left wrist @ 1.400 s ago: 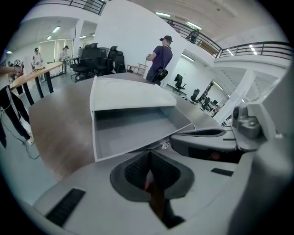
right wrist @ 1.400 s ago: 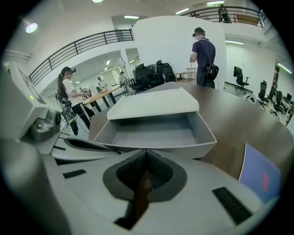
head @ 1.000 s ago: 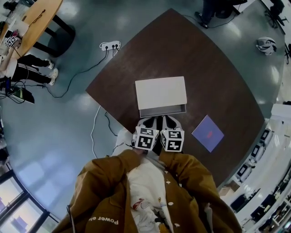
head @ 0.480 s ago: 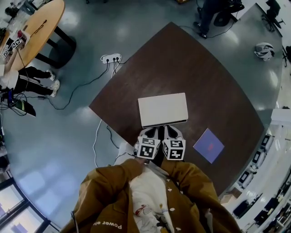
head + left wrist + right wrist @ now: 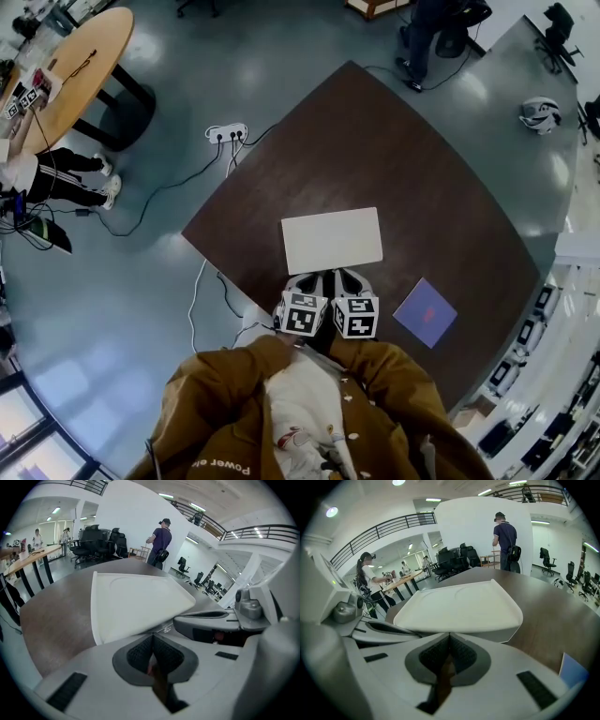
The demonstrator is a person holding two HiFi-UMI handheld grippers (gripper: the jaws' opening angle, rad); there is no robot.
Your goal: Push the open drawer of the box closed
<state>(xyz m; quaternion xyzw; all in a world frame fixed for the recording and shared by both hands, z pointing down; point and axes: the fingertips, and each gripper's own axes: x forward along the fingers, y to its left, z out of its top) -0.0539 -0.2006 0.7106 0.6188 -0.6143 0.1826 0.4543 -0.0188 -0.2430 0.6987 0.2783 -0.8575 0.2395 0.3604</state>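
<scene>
Drawer [image 5: 507, 633] slid flush into box [image 5: 332, 240]; left tongs [image 5: 313, 277], right tongs [image 5: 349, 276] followed forward.

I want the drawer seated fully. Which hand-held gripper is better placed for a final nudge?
Right, marginally. The right hand-held gripper, shut, faces the white box near its front's middle; the left hand-held gripper, also shut, sits nearer a corner.

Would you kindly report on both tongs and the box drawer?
Left tongs and right tongs shut, empty, side by side at the white box front. Box looks fully closed. Nothing in the way.
</scene>
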